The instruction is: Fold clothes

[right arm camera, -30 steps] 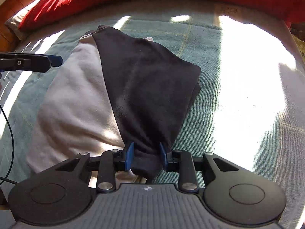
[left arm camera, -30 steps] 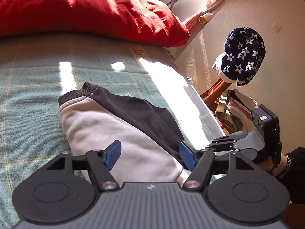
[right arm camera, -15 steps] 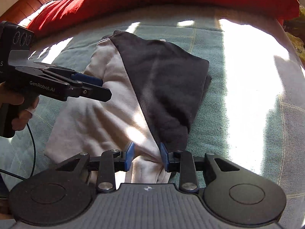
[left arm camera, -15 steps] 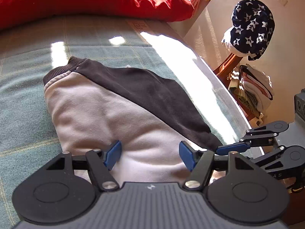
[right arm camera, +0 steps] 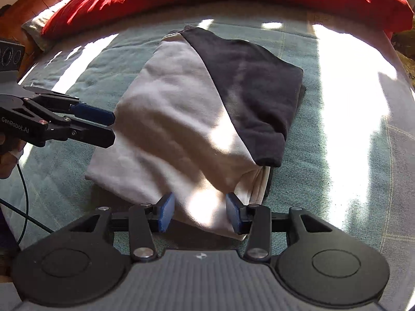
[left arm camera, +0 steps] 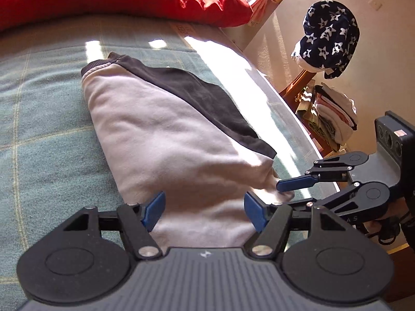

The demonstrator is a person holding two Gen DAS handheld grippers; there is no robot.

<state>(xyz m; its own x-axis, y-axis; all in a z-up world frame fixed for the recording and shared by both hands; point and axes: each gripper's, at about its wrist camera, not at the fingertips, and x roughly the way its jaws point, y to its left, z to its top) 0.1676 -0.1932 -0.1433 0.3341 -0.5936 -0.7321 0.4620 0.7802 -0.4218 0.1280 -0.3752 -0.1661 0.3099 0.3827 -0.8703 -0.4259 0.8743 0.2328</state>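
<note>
Grey-and-black folded garment [right arm camera: 197, 119] lies between both unclenched tongs, the right tongs [right arm camera: 199, 213] opening.

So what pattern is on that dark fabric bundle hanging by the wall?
White stars on the dark navy fabric bundle, seen best in the left wrist view.

The black left gripper with blue-padded fingers [left arm camera: 205, 211] tilts downward, its fingers standing well apart and pressing on nothing. The matching black right gripper [right arm camera: 199, 212] also angles down, its jaws opening, pale fabric between its fingers without being pinched.
</note>
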